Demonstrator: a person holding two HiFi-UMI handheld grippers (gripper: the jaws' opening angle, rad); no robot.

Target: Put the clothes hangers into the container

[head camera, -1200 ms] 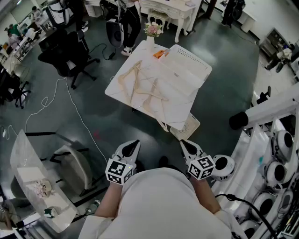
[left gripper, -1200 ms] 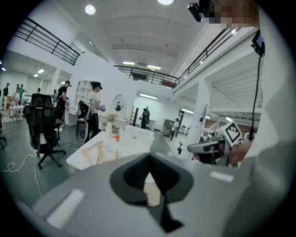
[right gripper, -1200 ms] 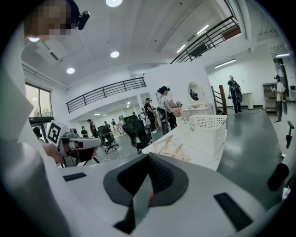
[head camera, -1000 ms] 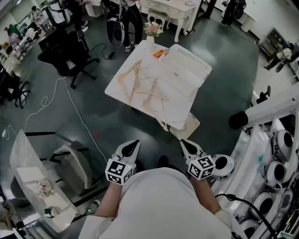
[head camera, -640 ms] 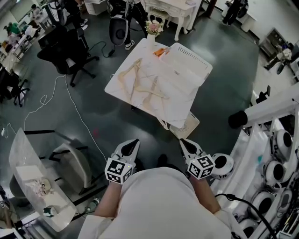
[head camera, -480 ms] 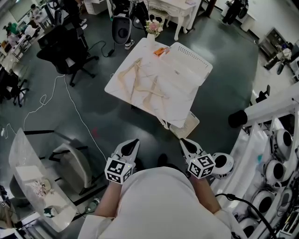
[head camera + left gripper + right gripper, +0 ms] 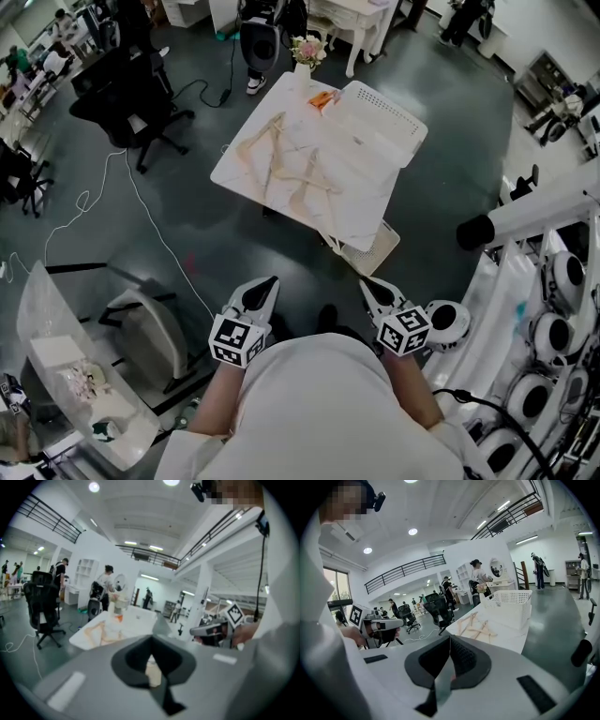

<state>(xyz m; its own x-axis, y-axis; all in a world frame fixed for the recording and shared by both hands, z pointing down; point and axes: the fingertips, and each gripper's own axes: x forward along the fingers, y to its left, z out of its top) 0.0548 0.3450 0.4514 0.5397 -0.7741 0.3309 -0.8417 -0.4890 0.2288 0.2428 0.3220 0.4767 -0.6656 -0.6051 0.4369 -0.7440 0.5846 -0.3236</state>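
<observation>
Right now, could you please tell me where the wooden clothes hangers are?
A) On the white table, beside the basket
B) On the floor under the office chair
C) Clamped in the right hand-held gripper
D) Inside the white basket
A: the head view shows the wooden clothes hangers spread on the white table, to the left of the white basket.

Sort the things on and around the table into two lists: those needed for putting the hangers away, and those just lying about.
Needed: hangers, basket, table.
Lying about: flowers, orange thing, office chair.
</observation>
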